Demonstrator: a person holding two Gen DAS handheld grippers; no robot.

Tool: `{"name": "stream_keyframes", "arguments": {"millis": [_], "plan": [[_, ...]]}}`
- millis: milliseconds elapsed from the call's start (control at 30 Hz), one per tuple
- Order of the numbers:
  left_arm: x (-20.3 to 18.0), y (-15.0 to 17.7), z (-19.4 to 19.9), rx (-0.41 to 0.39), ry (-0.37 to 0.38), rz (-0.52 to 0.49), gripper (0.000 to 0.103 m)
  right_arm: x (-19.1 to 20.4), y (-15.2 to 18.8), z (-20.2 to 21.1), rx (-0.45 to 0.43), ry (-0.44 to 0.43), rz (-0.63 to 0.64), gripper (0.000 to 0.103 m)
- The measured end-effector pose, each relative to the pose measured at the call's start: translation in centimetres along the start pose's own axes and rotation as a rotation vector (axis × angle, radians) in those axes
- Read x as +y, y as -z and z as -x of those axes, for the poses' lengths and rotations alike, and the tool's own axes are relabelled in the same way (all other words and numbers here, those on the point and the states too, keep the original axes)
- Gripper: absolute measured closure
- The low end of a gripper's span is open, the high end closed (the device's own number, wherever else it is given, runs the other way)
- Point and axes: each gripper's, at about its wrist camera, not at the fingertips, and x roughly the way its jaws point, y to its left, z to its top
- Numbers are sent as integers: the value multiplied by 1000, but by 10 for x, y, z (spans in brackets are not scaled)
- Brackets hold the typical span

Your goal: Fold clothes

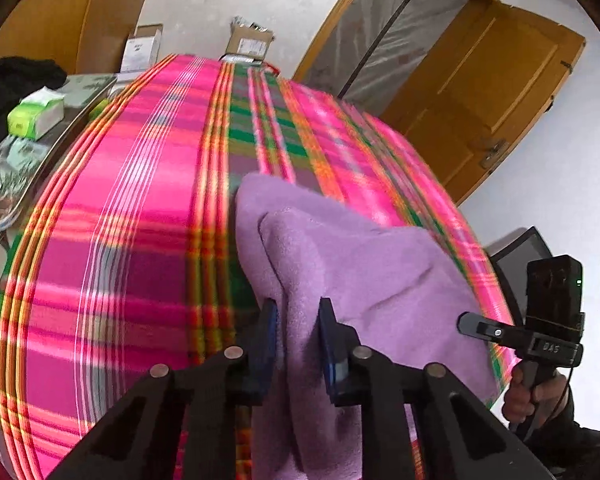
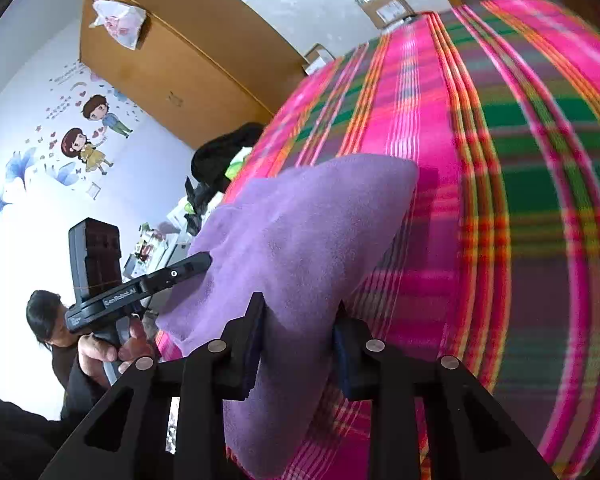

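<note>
A lilac fleece cloth [image 1: 364,272] is lifted off a pink, green and orange plaid bedspread [image 1: 140,208]. My left gripper [image 1: 298,324] is shut on one bunched edge of the cloth, which hangs down between its dark pads. In the same view my right gripper [image 1: 472,326] appears at the cloth's far right side, held by a hand [image 1: 536,396]. The right wrist view shows the lilac cloth [image 2: 300,232] stretched over the plaid bedspread [image 2: 520,208], with my right gripper [image 2: 300,316] shut on its edge. My left gripper [image 2: 200,264] bites the cloth's left side there.
A side table [image 1: 76,92] at the left holds a green tissue pack [image 1: 36,114], papers and a black garment [image 1: 16,84]. Cardboard boxes [image 1: 248,42] stand beyond the bed. A wooden door [image 1: 480,92] is at the right, a wooden wardrobe [image 2: 172,56] behind. A person [image 2: 56,328] crouches at the left.
</note>
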Motion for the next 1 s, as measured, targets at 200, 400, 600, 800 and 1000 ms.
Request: {"name": "stream_keyframes", "arguments": {"millis": [200, 400, 600, 800, 1000], "plan": [[-31, -40, -10, -42, 32, -64, 83, -3, -40, 22, -53, 43, 84, 72], [-79, -92, -51, -46, 59, -171, 83, -42, -101, 41, -75, 102, 111, 72], [-119, -137, -120, -30, 78, -230, 83, -104, -163, 49, -73, 192, 97, 71], [-121, -152, -178, -2, 63, -197, 83, -176, -194, 36, -39, 283, 32, 69], [-113, -143, -182, 9, 36, -178, 80, -201, -186, 44, -46, 309, 21, 62]]}}
